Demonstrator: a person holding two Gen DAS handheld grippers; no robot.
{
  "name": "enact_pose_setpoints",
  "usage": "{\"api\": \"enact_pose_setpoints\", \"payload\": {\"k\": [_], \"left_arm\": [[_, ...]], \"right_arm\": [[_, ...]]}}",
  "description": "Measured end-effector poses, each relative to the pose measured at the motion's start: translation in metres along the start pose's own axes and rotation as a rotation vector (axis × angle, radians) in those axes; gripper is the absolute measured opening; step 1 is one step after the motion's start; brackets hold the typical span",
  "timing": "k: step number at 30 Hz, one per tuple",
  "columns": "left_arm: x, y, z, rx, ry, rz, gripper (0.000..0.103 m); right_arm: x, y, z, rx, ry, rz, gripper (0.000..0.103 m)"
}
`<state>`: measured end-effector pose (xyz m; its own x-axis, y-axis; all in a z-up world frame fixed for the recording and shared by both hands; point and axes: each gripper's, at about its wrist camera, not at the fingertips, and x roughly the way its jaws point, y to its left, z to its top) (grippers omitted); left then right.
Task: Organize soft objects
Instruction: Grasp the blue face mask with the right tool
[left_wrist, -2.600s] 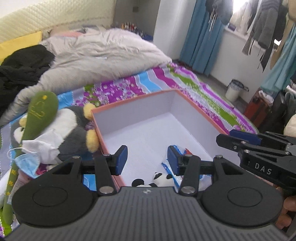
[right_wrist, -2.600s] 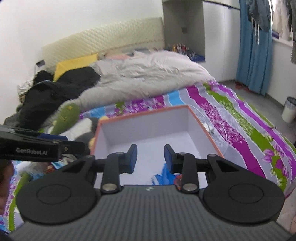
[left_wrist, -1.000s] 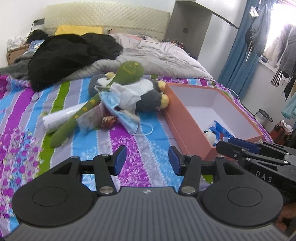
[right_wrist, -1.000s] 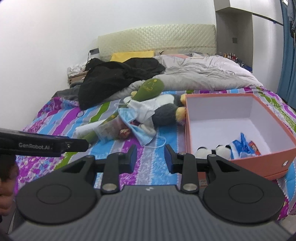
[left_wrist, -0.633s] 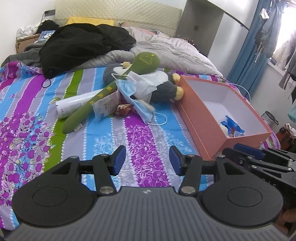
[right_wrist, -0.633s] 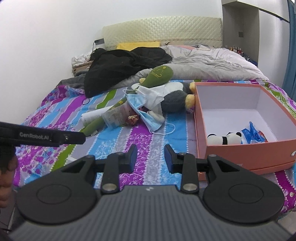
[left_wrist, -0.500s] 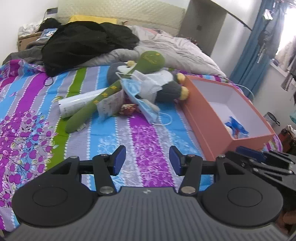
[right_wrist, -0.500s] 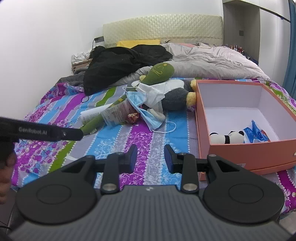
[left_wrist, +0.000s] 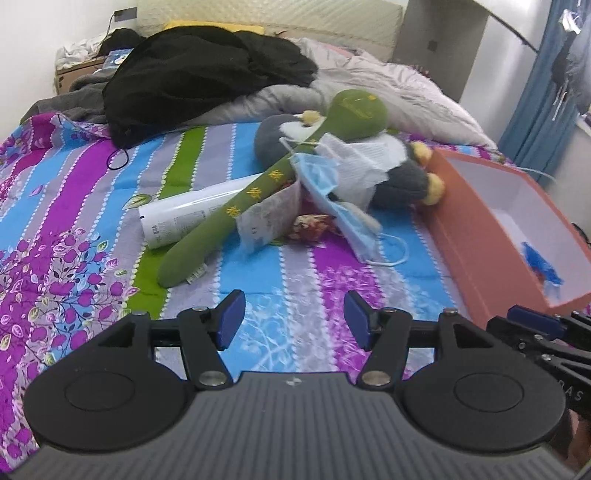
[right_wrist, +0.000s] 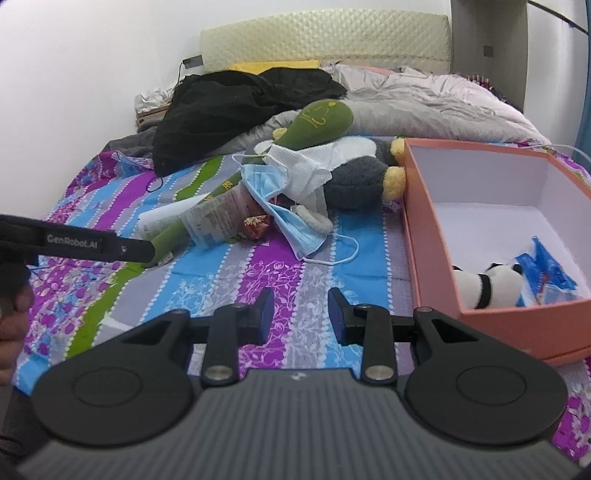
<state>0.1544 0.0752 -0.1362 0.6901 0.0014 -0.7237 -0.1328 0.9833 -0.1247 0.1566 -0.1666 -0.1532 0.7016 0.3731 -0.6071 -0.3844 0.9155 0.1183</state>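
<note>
Left claw (left_wrist: 293, 319) opening – empty (over bedsheet (left_wrist: 280, 273)); green plush (left_wrist: 266, 192) ahead.

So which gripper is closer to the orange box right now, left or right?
Right. The right gripper hangs just beside the orange box, near its front corner. The left gripper, jaws opening and empty, is farther out over the striped bedspread, facing the toy pile.

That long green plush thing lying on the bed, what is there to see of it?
The long green plush looks like soft fabric, shaped like a club: a fat rounded head with a yellow stitched outline, tapering into a long handle bearing yellow characters and a small white tag near its tip. It lies slanted on the striped bedsheet, head resting on the grey plush toy, handle crossing the white tube. A white cloth and a blue face mask overlap its middle.
</note>
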Motion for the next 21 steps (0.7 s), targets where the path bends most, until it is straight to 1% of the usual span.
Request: {"api": "enact_pose_setpoints", "payload": {"k": [2, 5, 11, 16, 21], "left_arm": [[0.012, 0.004, 0.003, -0.001, 0.002, 0.009, 0.065], [0.028, 0.011, 0.007, 0.003, 0.019, -0.007, 0.065], [0.06, 0.024, 0.016, 0.005, 0.04, 0.008, 0.065], [0.088, 0.035, 0.025, -0.007, 0.035, 0.035, 0.065], [0.11, 0.042, 0.036, -0.023, 0.022, 0.023, 0.065]], "right_arm": [[0.012, 0.0, 0.002, -0.003, 0.008, 0.002, 0.035], [0.033, 0.0, 0.006, -0.019, 0.025, -0.001, 0.035], [0.073, -0.001, 0.014, -0.04, 0.036, 0.005, 0.035], [0.109, 0.001, 0.017, -0.062, 0.056, 0.0, 0.035], [0.148, 0.005, 0.027, -0.119, 0.05, -0.014, 0.035]]}}
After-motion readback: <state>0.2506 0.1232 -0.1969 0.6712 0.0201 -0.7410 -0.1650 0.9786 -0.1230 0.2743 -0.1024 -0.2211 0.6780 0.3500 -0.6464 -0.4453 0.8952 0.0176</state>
